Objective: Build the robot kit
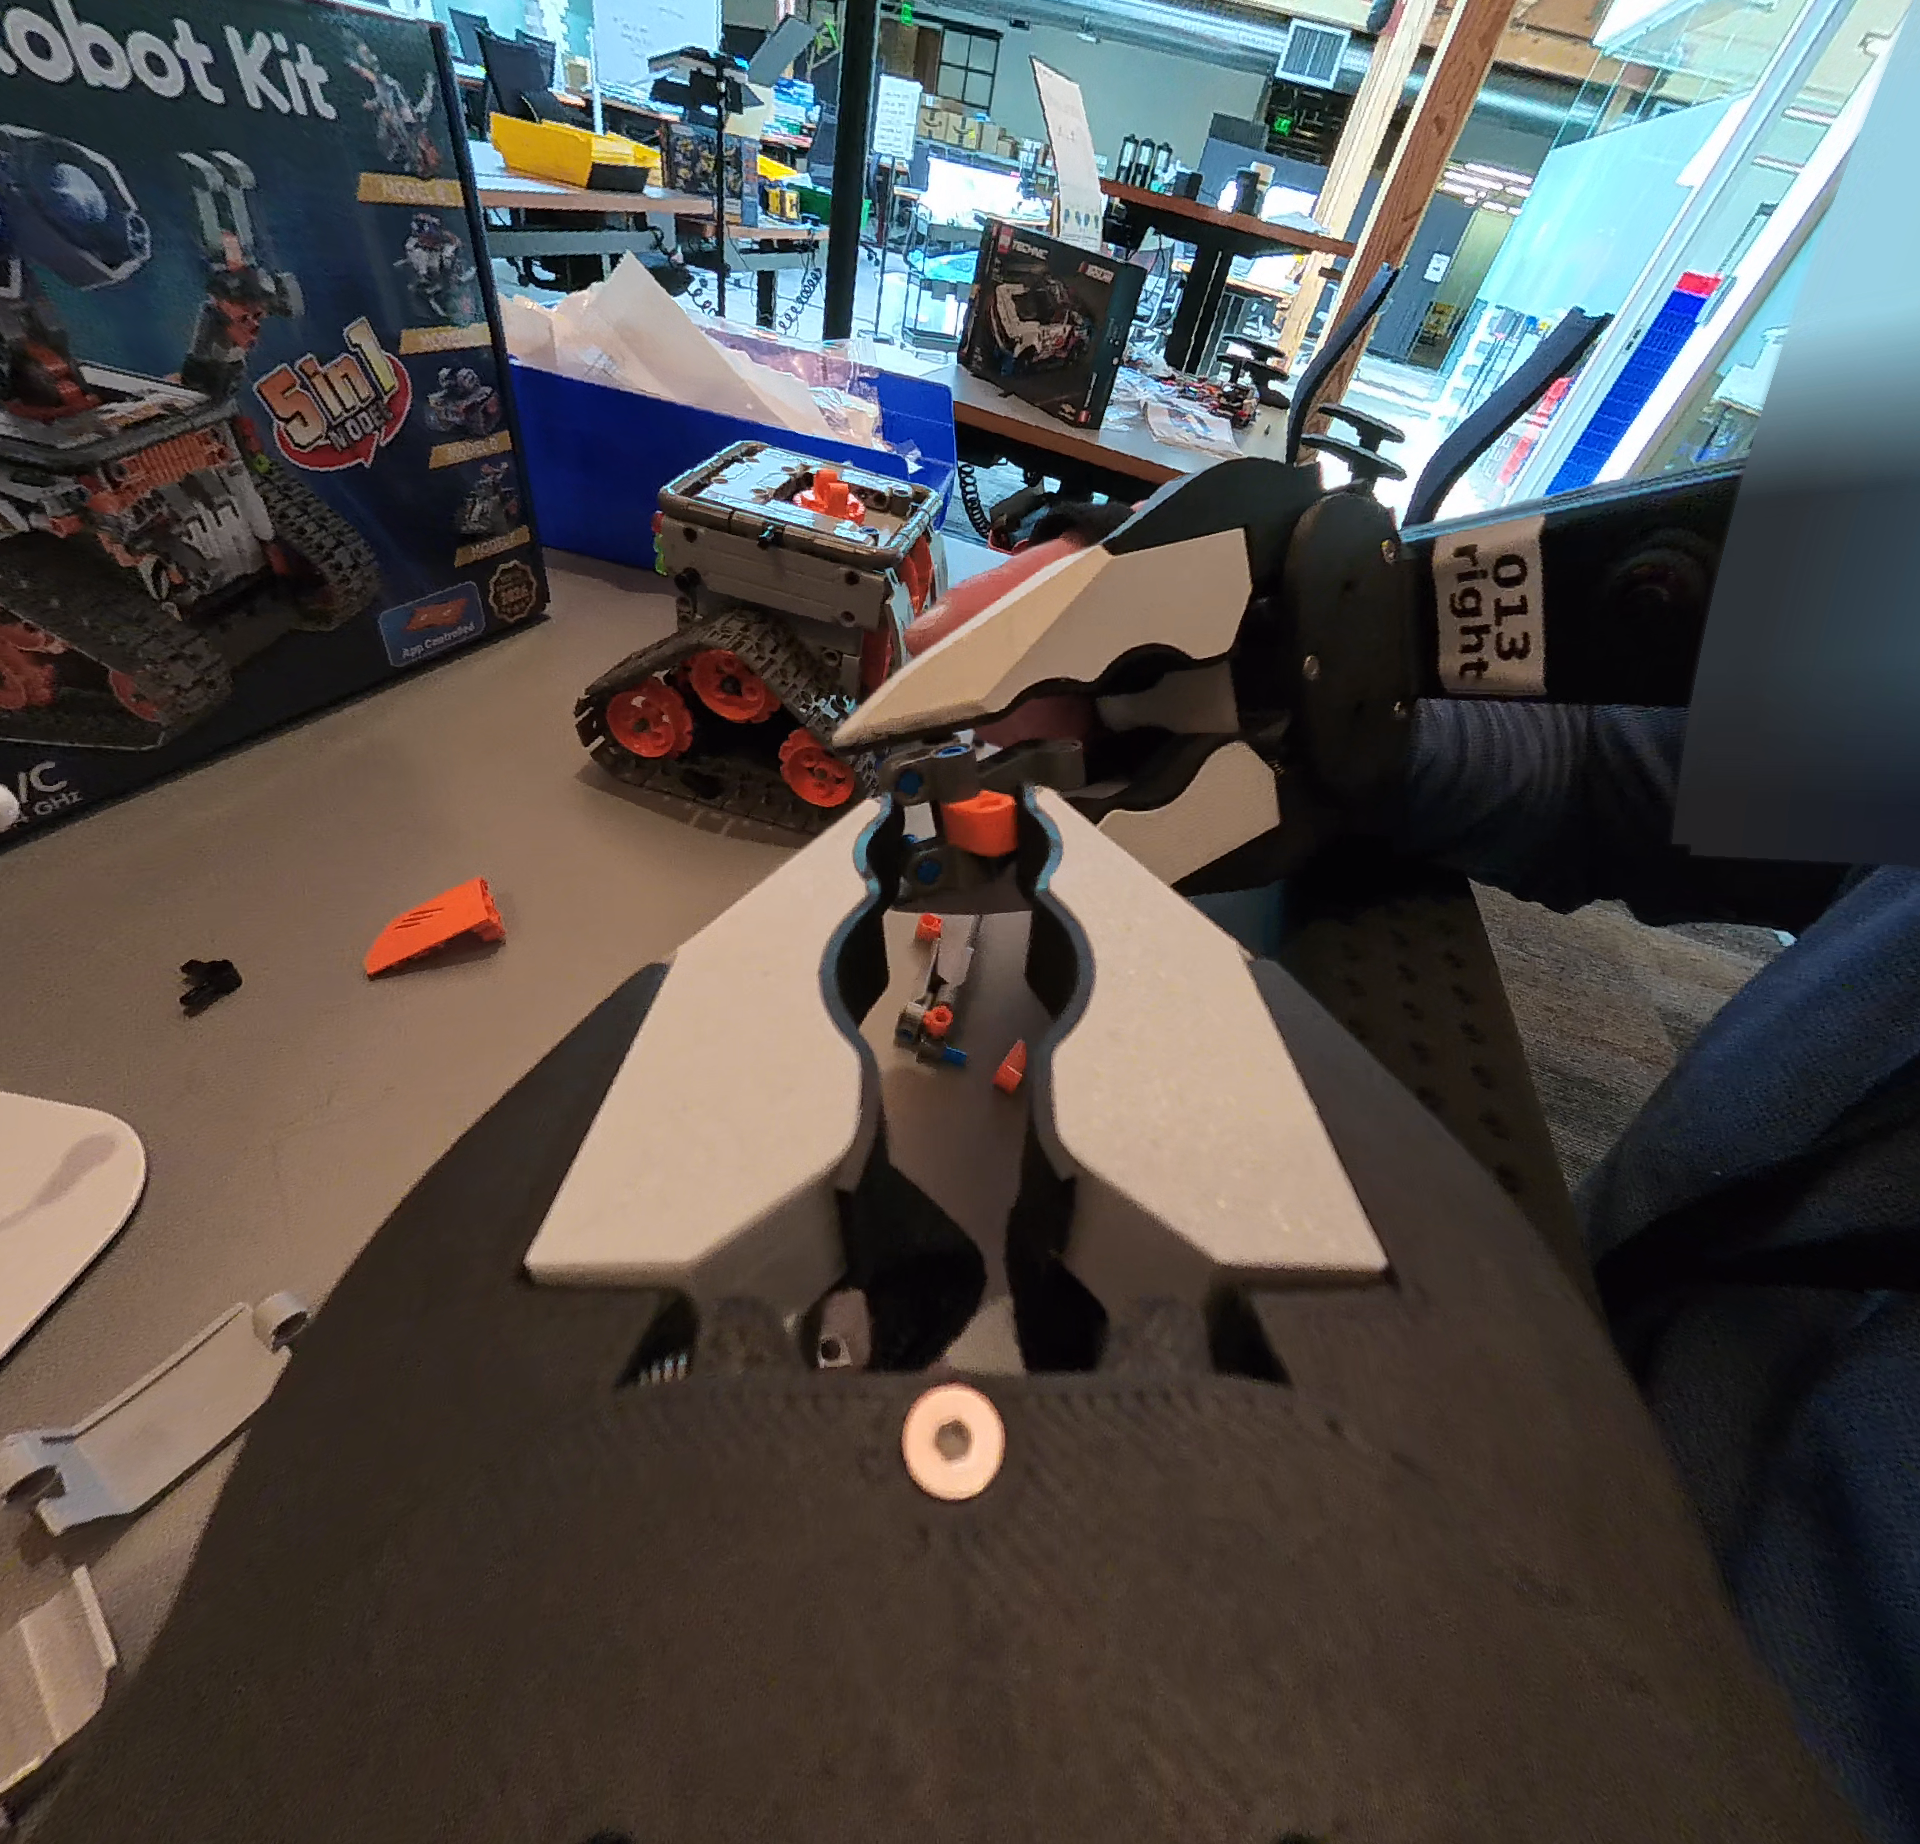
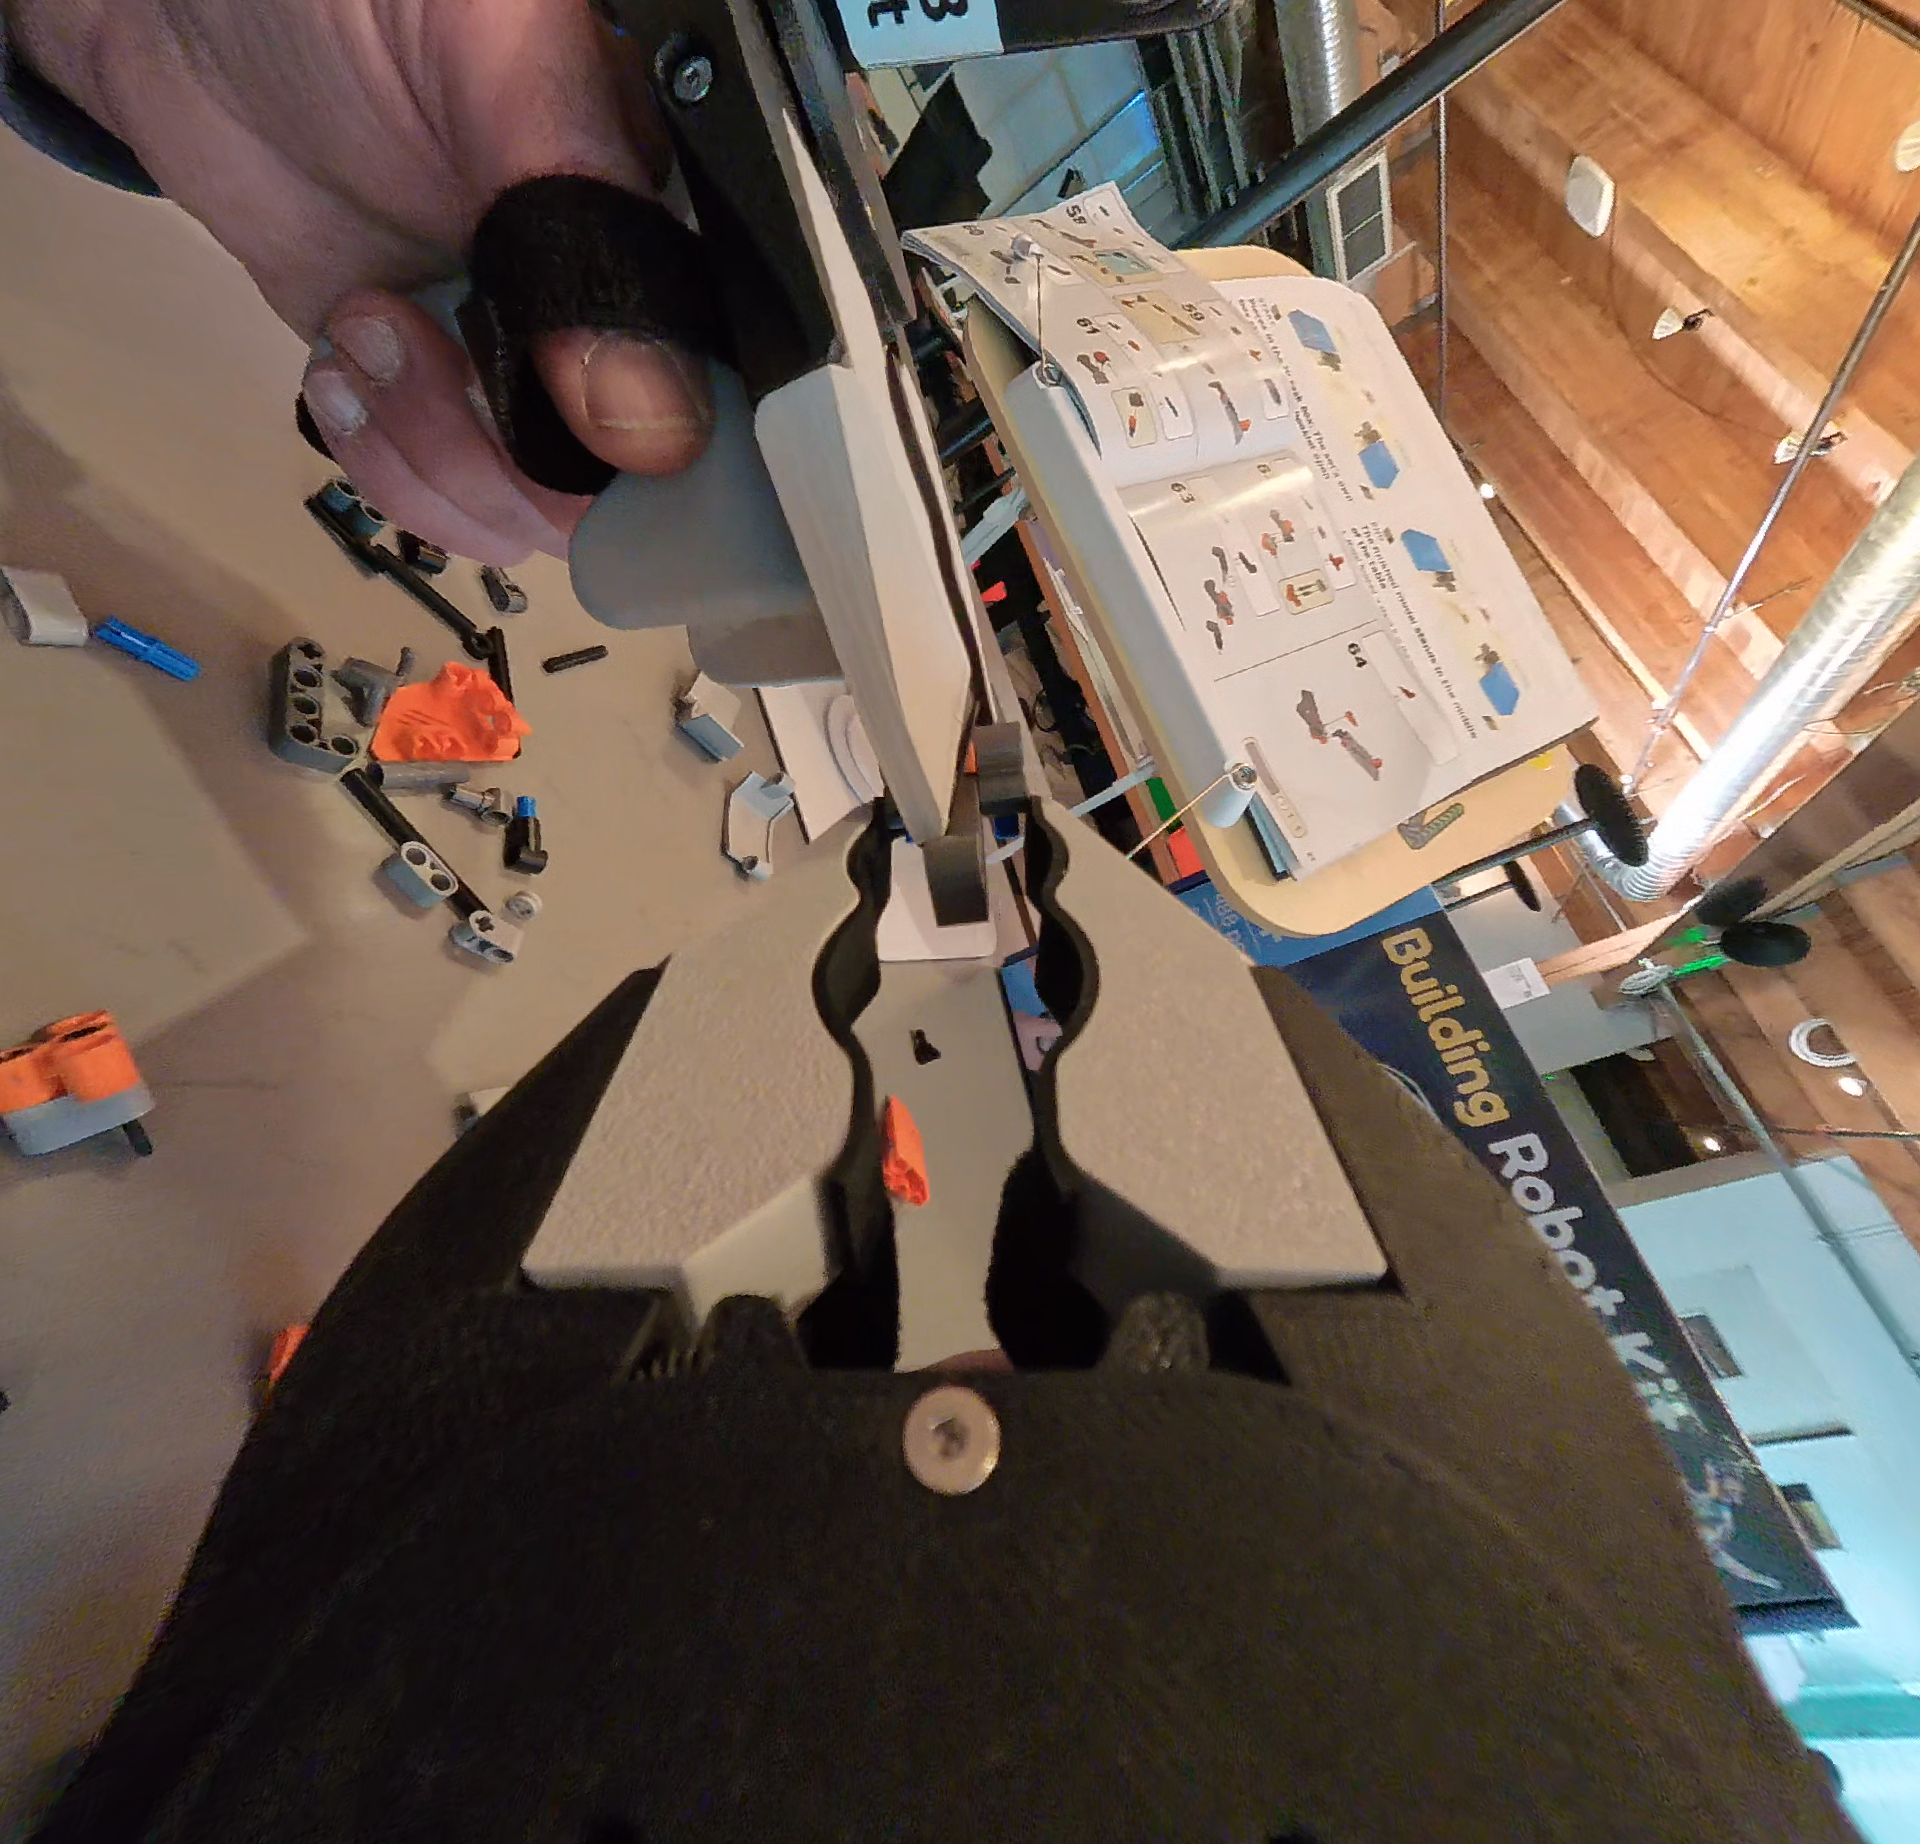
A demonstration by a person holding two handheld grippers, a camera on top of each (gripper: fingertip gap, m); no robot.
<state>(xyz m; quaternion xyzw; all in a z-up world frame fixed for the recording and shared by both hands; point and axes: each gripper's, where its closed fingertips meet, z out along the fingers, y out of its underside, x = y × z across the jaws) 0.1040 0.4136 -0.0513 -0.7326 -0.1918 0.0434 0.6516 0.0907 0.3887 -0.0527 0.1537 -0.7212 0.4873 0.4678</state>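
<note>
Grey-and-orange brick piece (image 1: 961, 823): pinched in my left tongs (image 1: 954, 838) above the bench (image 1: 312, 859). My right tongs (image 2: 951, 838) clamp its far end, beside the tracked model (image 1: 758, 641).

Left gripper (image 1: 951, 838) reaches forward, fingers drawn close, tips pinched on a small part. Right gripper (image 1: 935, 745) comes in from the right side, rolled over, its fingertips meeting the left's at the same point; in its own view the right gripper (image 2: 951, 838) is likewise narrowed at the tips. A bare hand (image 2: 395, 236) grips the left handle, thumb through a black strap.
</note>
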